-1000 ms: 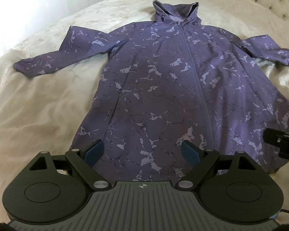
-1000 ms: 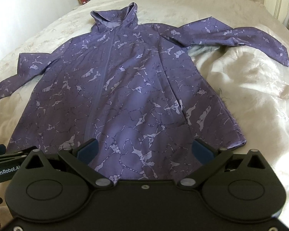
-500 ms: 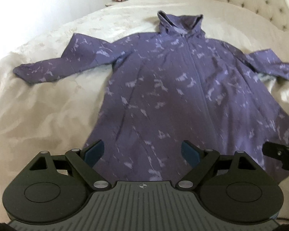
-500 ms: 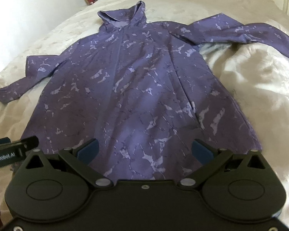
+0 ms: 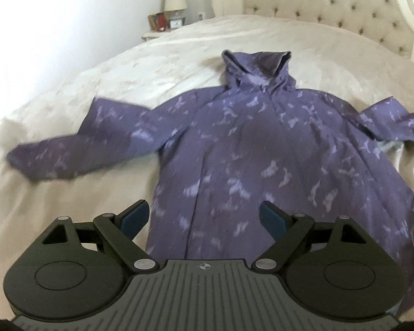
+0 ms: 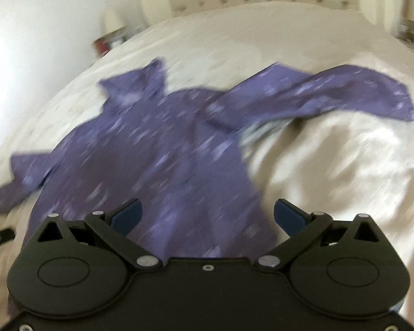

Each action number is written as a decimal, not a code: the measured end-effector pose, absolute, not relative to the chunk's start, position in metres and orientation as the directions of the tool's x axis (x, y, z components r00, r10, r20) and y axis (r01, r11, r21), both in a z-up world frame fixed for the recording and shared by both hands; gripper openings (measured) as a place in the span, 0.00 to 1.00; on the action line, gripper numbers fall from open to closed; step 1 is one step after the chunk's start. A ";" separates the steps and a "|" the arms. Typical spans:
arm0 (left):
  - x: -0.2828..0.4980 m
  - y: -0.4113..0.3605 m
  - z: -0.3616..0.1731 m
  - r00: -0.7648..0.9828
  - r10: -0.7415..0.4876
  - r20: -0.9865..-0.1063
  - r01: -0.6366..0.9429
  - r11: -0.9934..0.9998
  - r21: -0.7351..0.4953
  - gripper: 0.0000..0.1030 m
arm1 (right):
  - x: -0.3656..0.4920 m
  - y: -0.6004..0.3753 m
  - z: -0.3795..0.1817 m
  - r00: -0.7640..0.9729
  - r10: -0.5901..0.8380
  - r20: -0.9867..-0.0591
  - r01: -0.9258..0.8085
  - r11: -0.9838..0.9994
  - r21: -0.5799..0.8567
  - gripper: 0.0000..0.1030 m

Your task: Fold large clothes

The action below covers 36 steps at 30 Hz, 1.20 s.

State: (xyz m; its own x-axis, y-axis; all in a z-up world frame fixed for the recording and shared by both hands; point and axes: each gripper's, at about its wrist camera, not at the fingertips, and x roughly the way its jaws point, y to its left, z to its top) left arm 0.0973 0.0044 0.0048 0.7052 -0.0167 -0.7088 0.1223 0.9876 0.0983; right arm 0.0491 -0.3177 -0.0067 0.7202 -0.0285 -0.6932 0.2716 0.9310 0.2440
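In the left wrist view, the left gripper (image 5: 203,218) is held with jaws spread and empty; the purple coat (image 5: 262,149) is laid flat on the bed (image 5: 69,220) ahead of them, sleeves out, ready for folding.

In the blurred right wrist view, the right gripper (image 6: 207,216) is likewise spread, nothing gripped, the coat's hem edge passing between the jaws.

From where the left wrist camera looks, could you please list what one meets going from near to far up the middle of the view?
Left tool, open over the hem → purple coat body → hood → bare cream bedspread → tufted headboard.
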 end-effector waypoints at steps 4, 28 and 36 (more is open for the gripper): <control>0.121 -0.013 -0.001 0.702 -0.052 -0.711 0.160 0.983 0.086 0.84 | 0.067 -0.372 -0.006 0.723 -0.092 -0.685 0.355 0.900 0.254 0.94; 0.188 -0.052 -0.052 0.613 -0.143 -0.777 0.244 0.970 0.015 0.84 | 0.088 -0.610 -0.079 0.620 -0.275 -0.735 0.738 0.522 0.428 0.82; 0.200 -0.036 -0.064 0.612 -0.127 -0.781 0.262 0.964 0.048 0.84 | 0.088 -0.612 -0.089 0.684 -0.249 -0.686 0.711 0.437 0.550 0.19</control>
State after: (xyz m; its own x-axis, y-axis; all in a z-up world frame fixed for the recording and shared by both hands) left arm 0.1996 -0.0360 -0.0641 0.6119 -0.1272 -0.7807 0.2622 0.9638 0.0485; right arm 0.0883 -0.6124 -0.0891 0.6840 -0.2495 -0.6855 0.7112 0.4374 0.5504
